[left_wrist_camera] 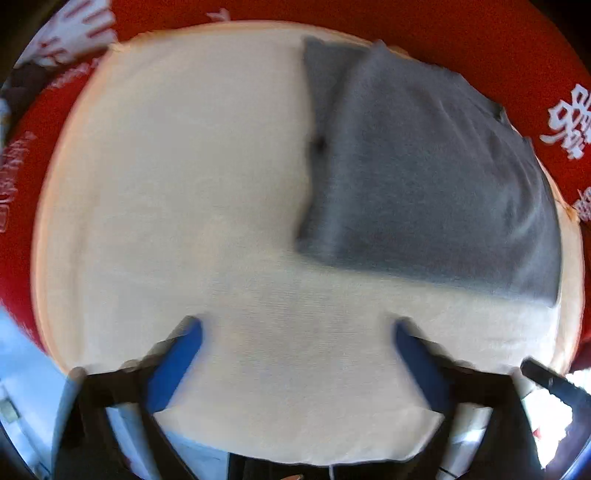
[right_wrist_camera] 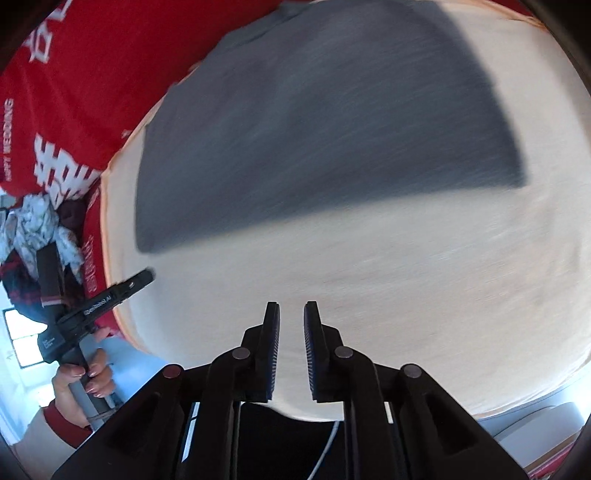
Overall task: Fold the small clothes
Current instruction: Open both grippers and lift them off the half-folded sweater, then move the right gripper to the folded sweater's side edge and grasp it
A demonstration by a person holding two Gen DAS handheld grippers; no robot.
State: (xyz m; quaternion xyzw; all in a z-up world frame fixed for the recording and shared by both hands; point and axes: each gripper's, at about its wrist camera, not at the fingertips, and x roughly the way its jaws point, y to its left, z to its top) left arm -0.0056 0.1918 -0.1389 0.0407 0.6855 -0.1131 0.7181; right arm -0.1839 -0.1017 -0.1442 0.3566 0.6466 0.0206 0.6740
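Fingers first: my left gripper (left_wrist_camera: 297, 328) has its blue pads (left_wrist_camera: 177, 363) spread wide, holding nothing, hovering over the near part of a cream cloth (left_wrist_camera: 184, 184). My right gripper (right_wrist_camera: 291, 317) has its fingers (right_wrist_camera: 271, 350) drawn nearly together with a narrow gap between them, nothing pinched. I see the folded grey garment (left_wrist_camera: 424, 184) lying flat on the cream cloth, toward its far right side, well apart from both grippers. Red printed fabric (left_wrist_camera: 461, 33) lies beneath. Both views are motion-blurred.

Bare cream cloth (left_wrist_camera: 177, 192) lies open left of the folded grey garment (left_wrist_camera: 424, 192).
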